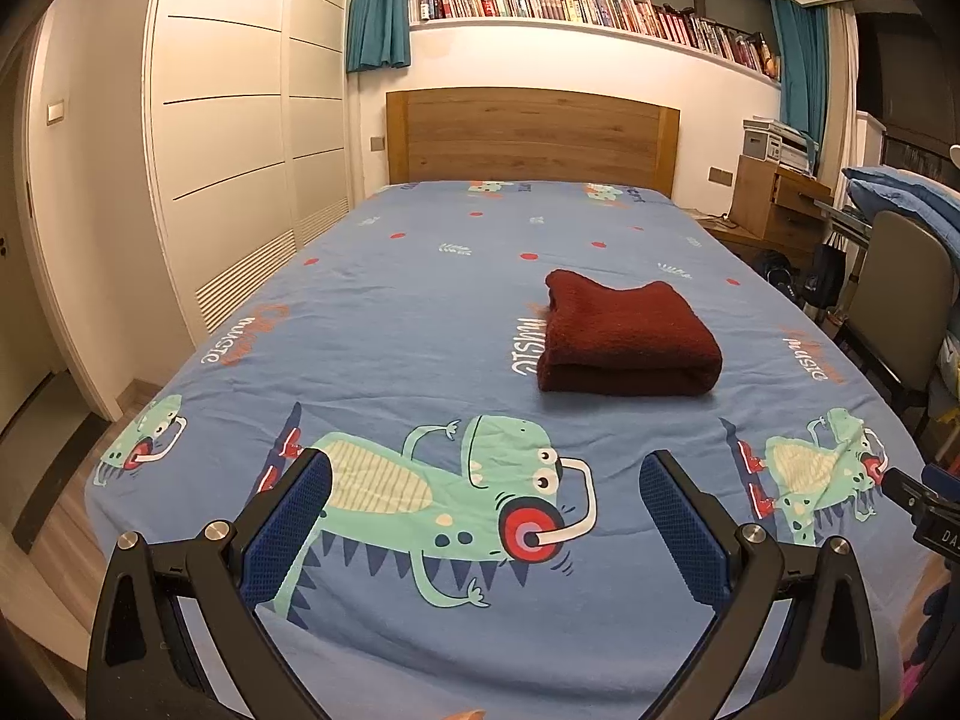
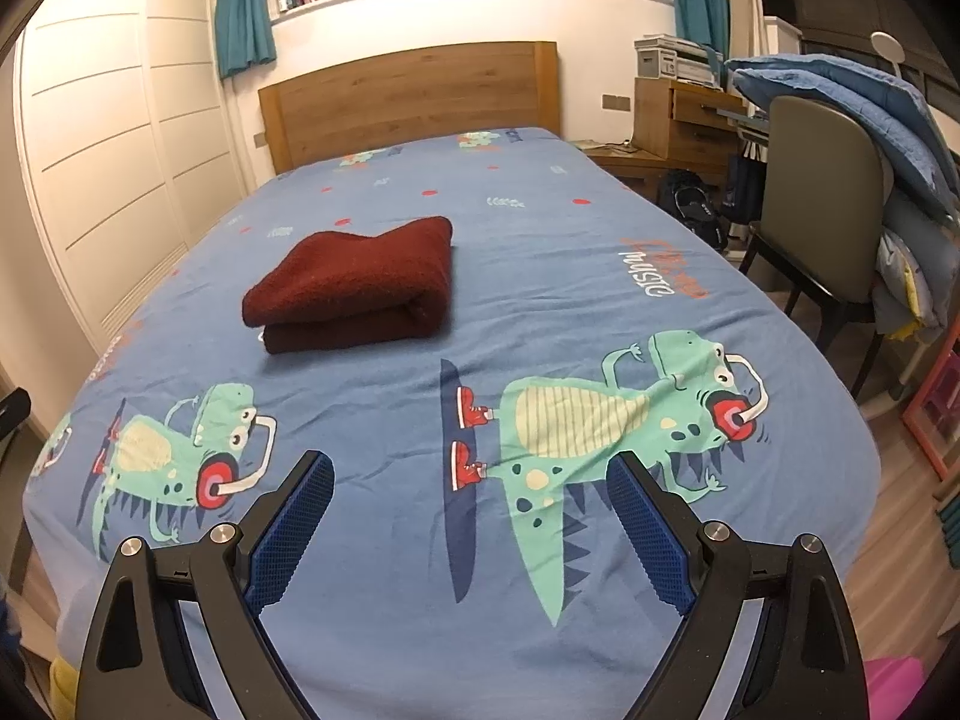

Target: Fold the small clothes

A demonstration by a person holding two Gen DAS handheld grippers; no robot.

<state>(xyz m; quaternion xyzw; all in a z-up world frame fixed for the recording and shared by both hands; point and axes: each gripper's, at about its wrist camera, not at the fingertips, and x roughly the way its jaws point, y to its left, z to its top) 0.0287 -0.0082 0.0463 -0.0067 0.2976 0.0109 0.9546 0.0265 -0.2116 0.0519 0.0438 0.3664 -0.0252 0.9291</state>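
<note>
- Left wrist view, setting: a bedroom, with a bed covered by a blue sheet (image 1: 420, 312) printed with green cartoon dinosaurs; a wooden headboard (image 1: 531, 135) stands at the far end, a bookshelf (image 1: 588, 9) runs along the wall above it, and white wardrobe doors (image 1: 240, 120) line the left side.
- Left wrist view, garment: the dark red folded garment (image 1: 627, 339) lies flat on the sheet, right of centre, well beyond the fingertips, folded edge toward the camera.
- Left wrist view, tool: the left gripper (image 1: 486, 480) hangs over the near end of the bed, jaws spread wide, blue pads facing each other, nothing between them and nothing held.
- Right wrist view, setting: same bed and sheet (image 2: 540, 276); a chair (image 2: 822, 204) draped with blue bedding stands at the right, a wooden desk (image 2: 684, 114) behind it.
- Right wrist view, garment: the folded garment (image 2: 354, 285) rests left of centre on the sheet, apart from both fingers.
- Right wrist view, tool: the right gripper (image 2: 471, 480) is over the dinosaur print, jaws wide apart and empty.
</note>
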